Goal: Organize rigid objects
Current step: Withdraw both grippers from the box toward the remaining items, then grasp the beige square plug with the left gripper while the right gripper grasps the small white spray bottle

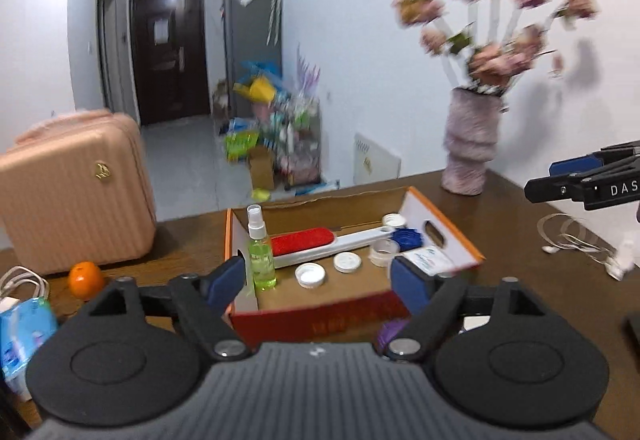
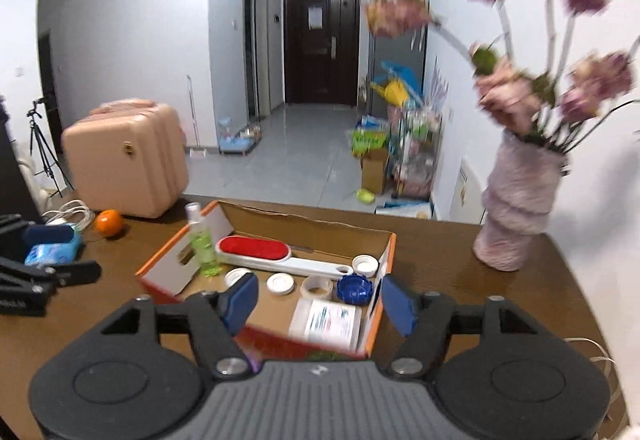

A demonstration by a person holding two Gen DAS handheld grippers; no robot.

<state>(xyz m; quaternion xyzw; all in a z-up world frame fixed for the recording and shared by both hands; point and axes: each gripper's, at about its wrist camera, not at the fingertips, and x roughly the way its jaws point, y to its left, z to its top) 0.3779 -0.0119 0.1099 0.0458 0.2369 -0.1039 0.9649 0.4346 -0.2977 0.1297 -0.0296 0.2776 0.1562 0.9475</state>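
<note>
An orange-edged cardboard box [image 1: 440, 214] [image 2: 168, 260] sits on the brown table. In it lie a red-and-white lint brush [image 1: 312, 240] [image 2: 260, 250], a green spray bottle [image 1: 260, 260] [image 2: 202, 240], white caps [image 1: 310, 275] [image 2: 280, 283], a blue cap [image 1: 406, 238] [image 2: 354, 288], a tape roll [image 1: 383, 251] [image 2: 317, 287] and a white packet [image 1: 428, 260] [image 2: 326, 322]. My left gripper [image 1: 318, 286] is open and empty above the box's near wall. My right gripper [image 2: 320, 304] is open and empty above the box's near right corner.
A pink suitcase [image 1: 72, 192] [image 2: 124, 156], an orange [image 1: 85, 279] [image 2: 109, 222], a blue tissue pack [image 1: 24, 328] [image 2: 54, 250] and white cables [image 1: 24, 280] stand on the left. A vase of flowers [image 1: 472, 144] [image 2: 516, 208] stands at the back right. A purple item [image 1: 390, 332] lies by the box's front.
</note>
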